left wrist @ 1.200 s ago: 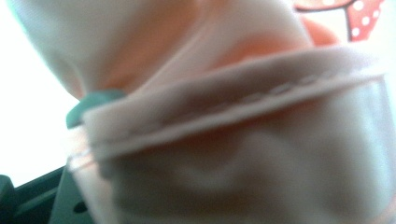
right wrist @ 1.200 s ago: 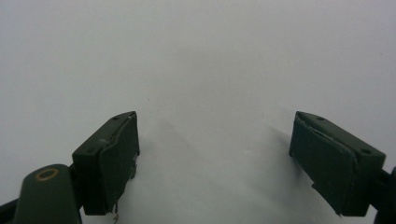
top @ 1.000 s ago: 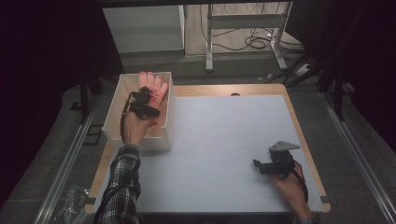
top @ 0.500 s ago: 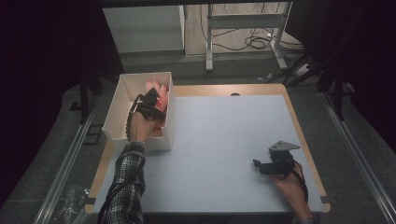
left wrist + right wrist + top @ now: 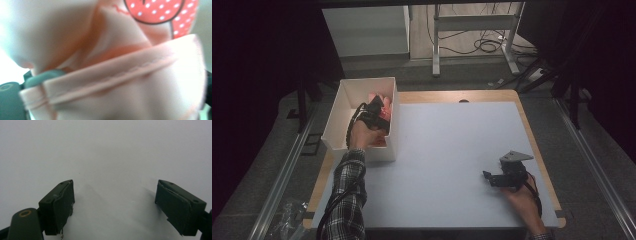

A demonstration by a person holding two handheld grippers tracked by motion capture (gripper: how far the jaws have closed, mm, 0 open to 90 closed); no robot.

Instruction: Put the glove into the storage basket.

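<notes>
With the left tongs [image 5: 377, 107] just opened over the pink cloth [image 5: 382, 102] lying in the white box [image 5: 362, 87] and the right tongs [image 5: 492, 177] spread empty above the worktop [image 5: 452, 150], fabric could be snagged and dragged back out on withdrawal.

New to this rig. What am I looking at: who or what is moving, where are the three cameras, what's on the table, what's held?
No robot arm: a person holds a two-jaw gripper in each hand. The high view looks down from above the person's side of the table. The other two cameras ride on the grippers and look along their jaws.

The left gripper is down in a white box at the table's left edge, against a pink garment with a red polka-dot print. Its jaws have just been opening; the blurred close-up shows cloth draped over them, so a grip cannot be confirmed.

The right gripper is low over bare table, jaws wide apart, nothing between them.
</notes>
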